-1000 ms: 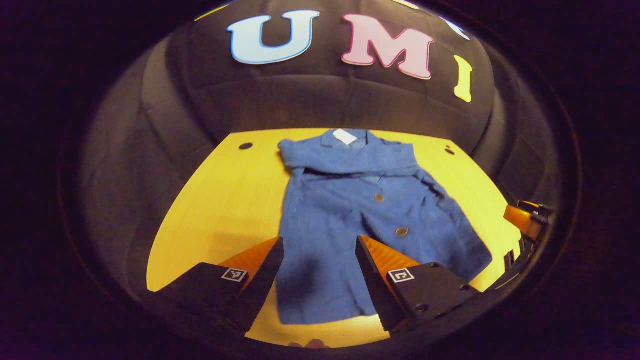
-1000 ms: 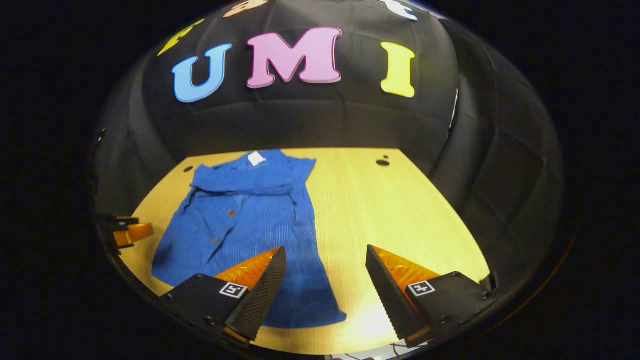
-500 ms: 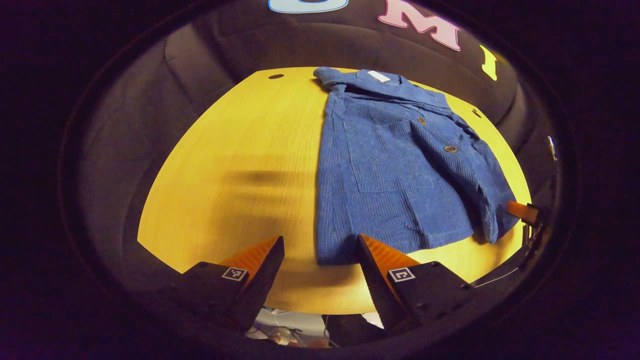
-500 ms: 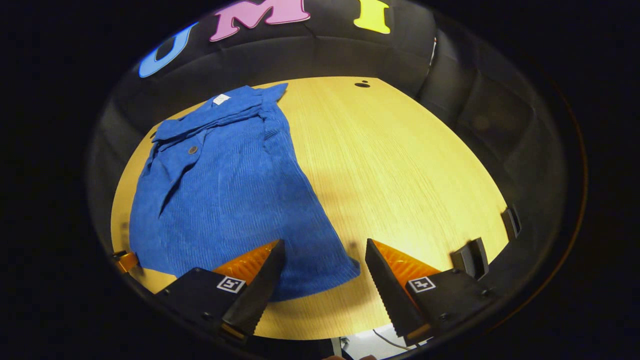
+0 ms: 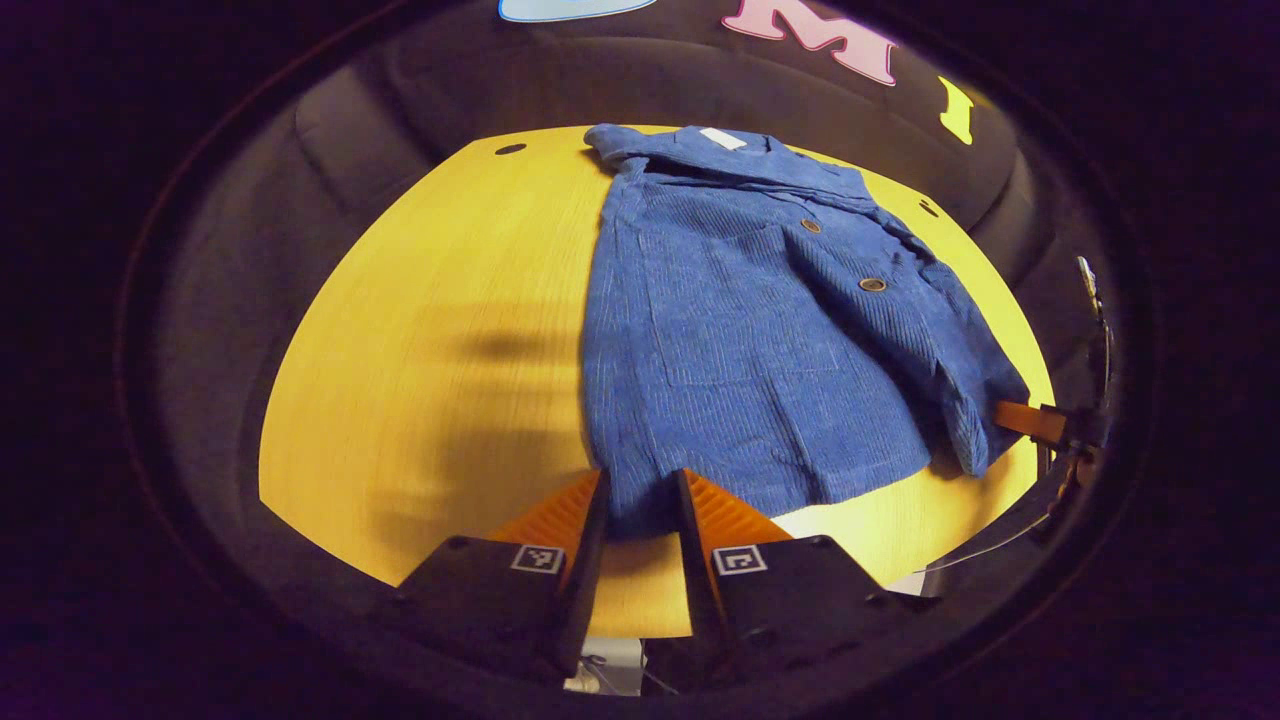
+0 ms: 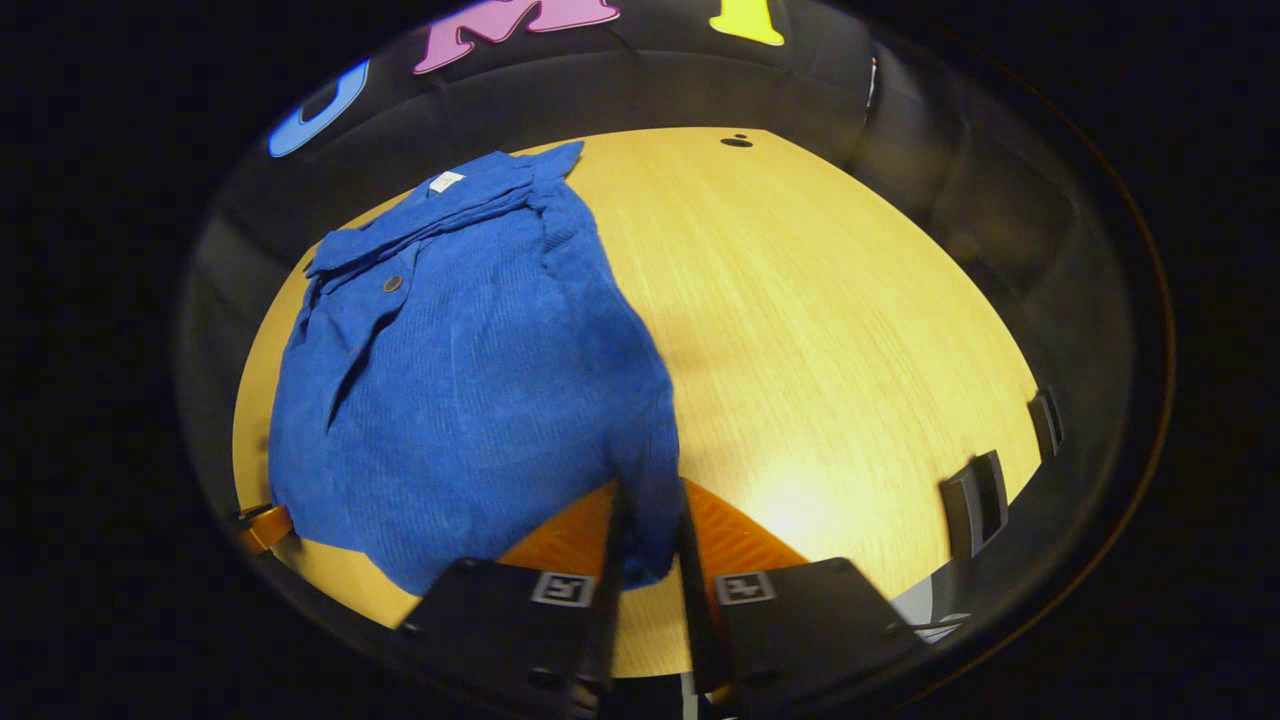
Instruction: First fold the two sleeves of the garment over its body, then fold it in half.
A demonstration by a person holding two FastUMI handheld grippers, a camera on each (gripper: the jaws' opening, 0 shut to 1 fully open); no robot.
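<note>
left gripper [image 5: 637, 500]: 2 wedge-shaped fingers tapering forward, ribbed outer faces, finely serrated inner faces. Each finger sits on a flat black angular mount carrying 1 small square black-and-white fiducial tag near the front edge. Mounts are matte, with chamfered corners.

right gripper [image 6: 650, 520]: same build, 2 ribbed wedge fingers on black mounts, 1 square tag per mount. A few small round screw heads show on the left mount's lower face.

In the left gripper view, part of the other unit sits at the far right edge, a dark body with a thin cable trailing from it.
</note>
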